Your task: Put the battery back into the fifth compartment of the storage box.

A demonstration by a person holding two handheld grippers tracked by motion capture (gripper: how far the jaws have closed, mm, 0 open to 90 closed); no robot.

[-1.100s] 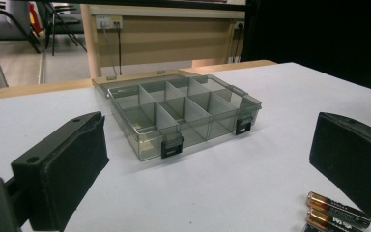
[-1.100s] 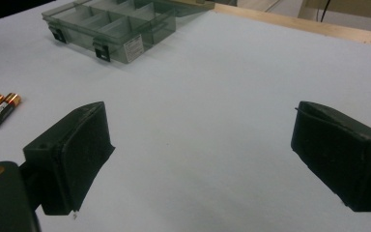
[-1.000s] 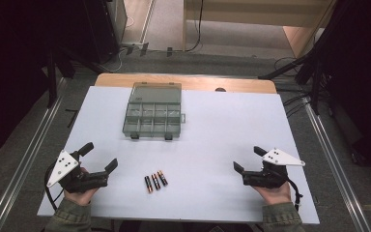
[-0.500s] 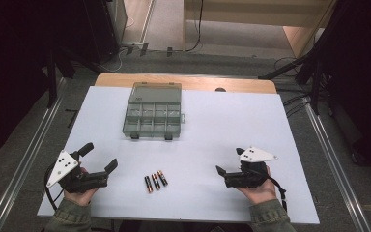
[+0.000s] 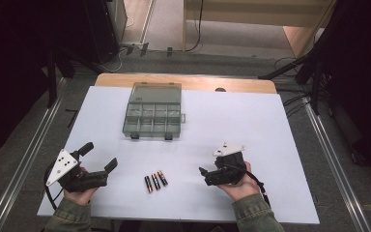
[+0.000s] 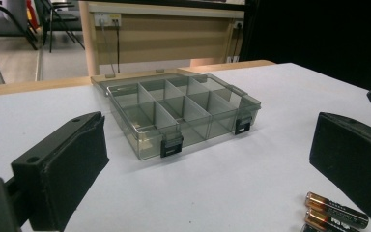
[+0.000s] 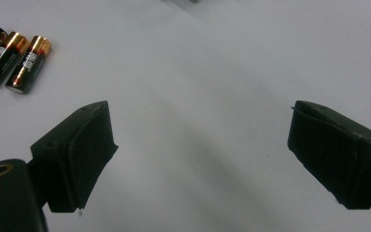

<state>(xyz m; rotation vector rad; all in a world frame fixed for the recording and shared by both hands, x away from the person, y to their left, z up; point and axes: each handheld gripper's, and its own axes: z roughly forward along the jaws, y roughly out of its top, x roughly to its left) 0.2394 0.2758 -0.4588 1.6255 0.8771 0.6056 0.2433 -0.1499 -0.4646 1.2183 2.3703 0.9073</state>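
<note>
Three batteries [image 5: 155,181] sit between both wide-open, empty tongs, left [image 5: 98,158] and right [image 5: 204,176], probably staged for the compartment box [image 5: 153,115] beyond.

Your table [image 5: 270,121] is lit evenly from overhead and reads bright, pale blue-white; the room around it falls to near black on both sides. Shadows under your hands are soft and short. High view is grainy, low in detail. Left gripper view: box [image 6: 183,113] sharp, near jaws soft. Right gripper view: batteries [image 7: 9,55] slightly blurred, faint sheen on the tabletop.
</note>
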